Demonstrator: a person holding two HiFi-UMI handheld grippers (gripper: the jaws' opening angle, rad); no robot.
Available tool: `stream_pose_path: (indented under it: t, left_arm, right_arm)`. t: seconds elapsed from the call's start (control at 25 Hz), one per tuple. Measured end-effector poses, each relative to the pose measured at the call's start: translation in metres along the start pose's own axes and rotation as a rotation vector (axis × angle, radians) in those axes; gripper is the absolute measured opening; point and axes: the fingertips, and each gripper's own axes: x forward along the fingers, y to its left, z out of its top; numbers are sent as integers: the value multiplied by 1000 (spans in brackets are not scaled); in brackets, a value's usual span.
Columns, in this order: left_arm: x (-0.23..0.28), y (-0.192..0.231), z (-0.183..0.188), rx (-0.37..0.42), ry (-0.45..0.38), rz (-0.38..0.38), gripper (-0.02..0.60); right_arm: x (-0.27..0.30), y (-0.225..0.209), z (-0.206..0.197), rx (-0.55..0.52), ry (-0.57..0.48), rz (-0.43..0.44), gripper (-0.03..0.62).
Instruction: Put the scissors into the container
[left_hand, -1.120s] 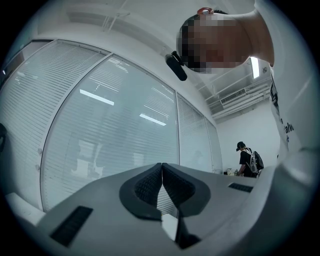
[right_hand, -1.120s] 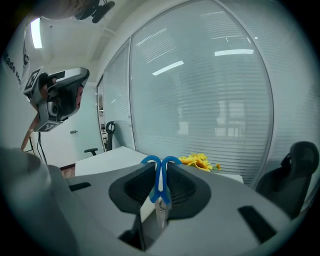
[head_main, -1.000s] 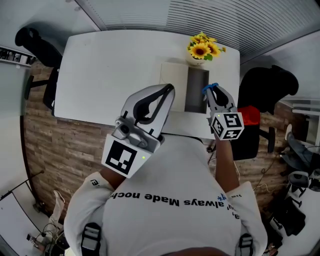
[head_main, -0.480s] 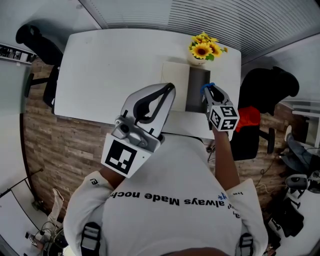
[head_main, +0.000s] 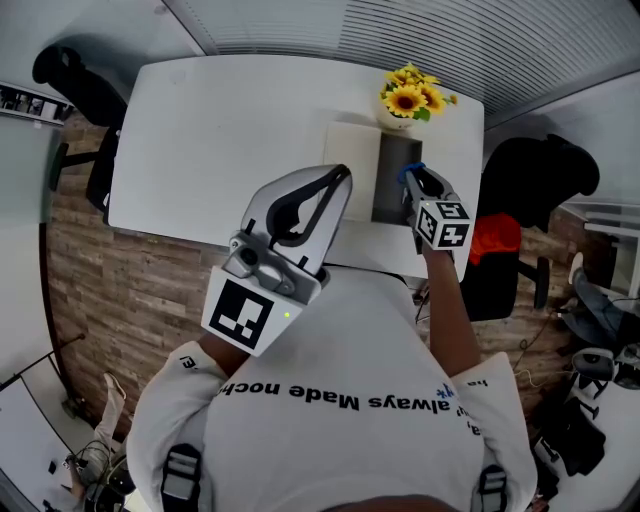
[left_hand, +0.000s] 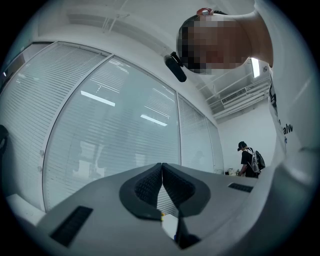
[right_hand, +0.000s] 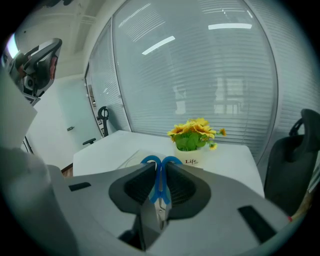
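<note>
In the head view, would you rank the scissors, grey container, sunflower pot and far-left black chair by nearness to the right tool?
1. scissors, in the right tool
2. grey container, just left
3. sunflower pot, beyond
4. black chair, far left

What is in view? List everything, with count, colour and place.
table: one, white, ahead of the person
container: one, dark grey, on the table's right part
board: one, cream, left of the container
flowers: one potted bunch, yellow, behind the container
scissors: one pair, blue handles, in the right gripper's jaws
chairs: two, black, one off the table's left end, one to its right
cloth: one, red, on the right chair
bystander: one, in black, far off
left gripper: jaws shut, empty
right gripper: jaws shut on the scissors, over the container
</note>
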Motion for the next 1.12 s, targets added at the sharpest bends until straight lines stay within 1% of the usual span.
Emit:
stream_pose_path:
  t: [0.24,1.12]
  left_arm:
    - [-1,2,-2,0,5,6,21]
    - [-3,8,4,3,-6,31,21]
  right_arm:
    - [9,-2,-3,22,27,-10,80]
    - [34,-14,-24,42,136,-46,80]
